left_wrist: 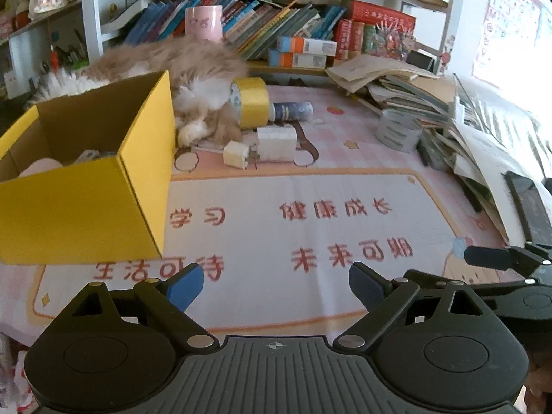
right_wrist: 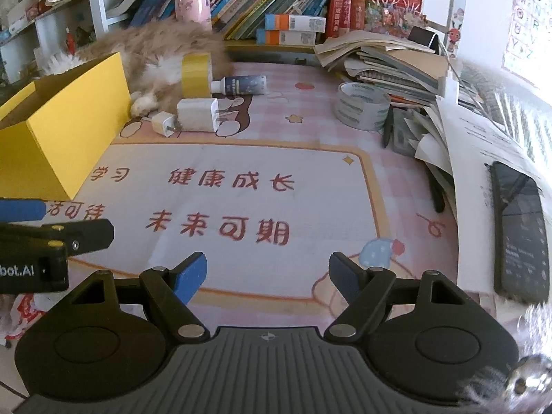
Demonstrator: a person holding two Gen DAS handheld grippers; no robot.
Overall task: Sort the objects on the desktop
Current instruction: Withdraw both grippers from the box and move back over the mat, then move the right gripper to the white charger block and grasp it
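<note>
Both grippers are low over the near half of the printed desk mat and hold nothing: the left gripper has its blue pads spread wide apart with only mat between them, and the right gripper stands likewise wide open and empty. Landmark: the open yellow box, which already contains some items that cannot be identified. The unsorted items lie in a cluster just beyond the box's far right corner: a small white plug adapter touching a larger white charger block, behind them a yellow tape roll standing on edge against a fluffy cat, and a dark spray bottle lying with its long axis across the view, cap toward the tape roll. A clear tape roll lies well apart from the box, beside the stack of papers. Judgement: the charger cluster lies straight ahead and slightly left of the left gripper, and ahead-left of the right gripper; the left gripper, beside the box, is the better placed for pick and drop. The adapter's prongs point toward the charger block, so a grasp across its body sides seems cleanest. Risk: the cat lies just beside the targets.
</note>
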